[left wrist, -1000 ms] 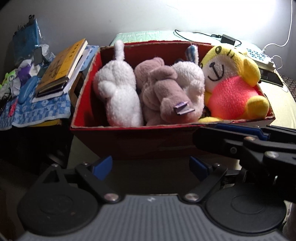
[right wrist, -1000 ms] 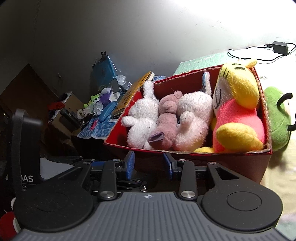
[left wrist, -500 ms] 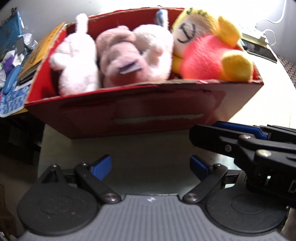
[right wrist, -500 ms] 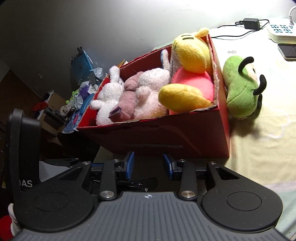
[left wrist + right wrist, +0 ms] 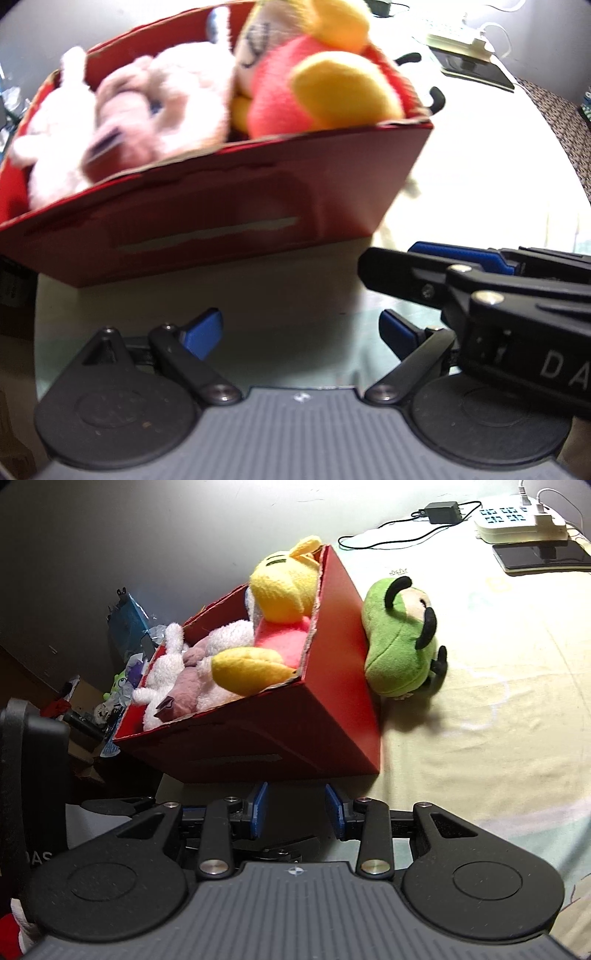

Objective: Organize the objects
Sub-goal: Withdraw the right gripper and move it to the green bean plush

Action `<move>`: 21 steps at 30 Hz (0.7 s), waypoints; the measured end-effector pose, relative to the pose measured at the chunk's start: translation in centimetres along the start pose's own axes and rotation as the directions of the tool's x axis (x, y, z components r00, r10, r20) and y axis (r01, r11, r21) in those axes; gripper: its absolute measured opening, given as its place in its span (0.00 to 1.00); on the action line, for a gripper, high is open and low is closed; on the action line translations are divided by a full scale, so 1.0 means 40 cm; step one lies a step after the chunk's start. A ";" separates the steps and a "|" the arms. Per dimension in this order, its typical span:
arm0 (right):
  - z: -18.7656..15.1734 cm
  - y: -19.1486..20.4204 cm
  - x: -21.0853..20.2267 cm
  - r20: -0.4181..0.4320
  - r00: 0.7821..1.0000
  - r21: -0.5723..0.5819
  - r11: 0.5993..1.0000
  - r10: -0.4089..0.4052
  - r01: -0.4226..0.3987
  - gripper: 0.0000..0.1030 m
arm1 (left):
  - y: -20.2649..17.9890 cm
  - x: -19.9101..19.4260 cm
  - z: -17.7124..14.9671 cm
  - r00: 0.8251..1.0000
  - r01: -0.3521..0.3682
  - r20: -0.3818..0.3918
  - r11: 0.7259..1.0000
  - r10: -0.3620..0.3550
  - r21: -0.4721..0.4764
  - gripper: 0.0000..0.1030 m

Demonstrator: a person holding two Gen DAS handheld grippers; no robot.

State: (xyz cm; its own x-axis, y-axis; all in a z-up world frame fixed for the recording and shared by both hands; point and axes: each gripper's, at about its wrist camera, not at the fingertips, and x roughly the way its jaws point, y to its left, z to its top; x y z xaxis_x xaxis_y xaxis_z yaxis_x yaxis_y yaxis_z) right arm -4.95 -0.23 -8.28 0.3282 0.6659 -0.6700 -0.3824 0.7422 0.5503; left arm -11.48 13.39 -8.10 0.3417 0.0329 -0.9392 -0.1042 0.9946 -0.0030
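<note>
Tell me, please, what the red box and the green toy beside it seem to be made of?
The red box looks like matte cardboard: its top edge is torn and shows pale fibre. The green toy looks like soft plush fabric, with a fuzzy, rounded surface.

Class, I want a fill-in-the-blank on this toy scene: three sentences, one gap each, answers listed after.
1. The plush toys sit packed in a ____ box.
2. The toy lying outside the box, against its side, is ____ in colour.
3. Both the left gripper and the right gripper hold ____ between their jaws.

Missing words: red; green; nothing
</note>
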 end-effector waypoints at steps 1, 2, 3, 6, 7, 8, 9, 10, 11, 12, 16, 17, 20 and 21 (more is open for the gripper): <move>0.001 -0.014 -0.005 0.001 1.000 0.010 1.000 -0.006 0.006 0.37 | -0.010 0.004 0.002 1.000 0.003 -0.003 1.000 -0.003 0.004 0.89; 0.000 -0.029 -0.008 0.002 1.000 0.020 1.000 -0.010 0.010 0.37 | -0.021 0.007 0.003 1.000 0.007 -0.005 1.000 -0.007 0.008 0.89; 0.000 -0.041 -0.012 0.003 1.000 0.030 0.999 -0.014 0.014 0.37 | -0.032 0.009 0.006 1.000 0.013 -0.007 1.000 -0.013 0.013 0.89; 0.003 -0.081 -0.026 0.011 1.000 0.062 0.998 -0.025 0.024 0.37 | -0.057 0.012 0.007 1.000 0.031 -0.002 0.999 -0.031 0.026 0.89; 0.006 -0.095 -0.032 0.017 0.999 0.076 0.997 -0.029 0.028 0.37 | -0.066 0.013 0.007 0.999 0.035 0.002 0.999 -0.035 0.029 0.89; 0.009 -0.108 -0.034 0.022 0.999 0.091 0.995 -0.032 0.030 0.37 | -0.072 0.014 0.007 0.999 0.038 0.004 0.999 -0.038 0.030 0.89; 0.013 -0.121 -0.037 0.027 0.999 0.106 0.994 -0.033 0.030 0.37 | -0.077 0.014 0.008 0.999 0.042 0.008 0.999 -0.042 0.028 0.89; 0.018 -0.137 -0.039 0.032 0.999 0.125 0.992 -0.033 0.029 0.37 | -0.085 0.015 0.010 0.999 0.046 0.013 0.999 -0.046 0.025 0.89; 0.023 -0.151 -0.040 0.035 0.999 0.143 0.989 -0.030 0.025 0.37 | -0.089 0.016 0.013 0.999 0.050 0.018 0.999 -0.050 0.023 0.89; 0.028 -0.164 -0.040 0.036 0.999 0.160 0.987 -0.027 0.020 0.37 | -0.094 0.017 0.014 0.998 0.053 0.023 0.998 -0.054 0.023 0.89; 0.053 -0.213 -0.030 0.044 0.999 0.219 0.976 -0.010 0.000 0.43 | -0.119 0.034 0.021 0.997 0.067 0.028 0.998 -0.067 0.017 0.89; 0.061 -0.221 -0.026 0.048 0.999 0.222 0.975 -0.010 -0.001 0.44 | -0.127 0.041 0.025 0.997 0.075 0.025 0.997 -0.076 0.014 0.89; 0.088 -0.241 -0.007 0.057 0.998 0.215 0.977 -0.010 -0.003 0.44 | -0.140 0.044 0.023 0.996 0.081 0.026 0.997 -0.081 0.011 0.89; 0.098 -0.246 0.000 0.060 0.998 0.211 0.978 -0.005 -0.008 0.44 | -0.143 0.046 0.023 0.997 0.077 0.027 0.997 -0.078 0.009 0.89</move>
State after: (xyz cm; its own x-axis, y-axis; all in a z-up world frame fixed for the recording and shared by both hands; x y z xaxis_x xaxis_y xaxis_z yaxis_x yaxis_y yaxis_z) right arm 2.19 -7.25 -11.76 0.3810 0.6657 -0.6416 -0.1944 0.7361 0.6483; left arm -9.40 7.84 -9.48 0.3742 -0.0417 -0.9264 -0.0692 0.9949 -0.0727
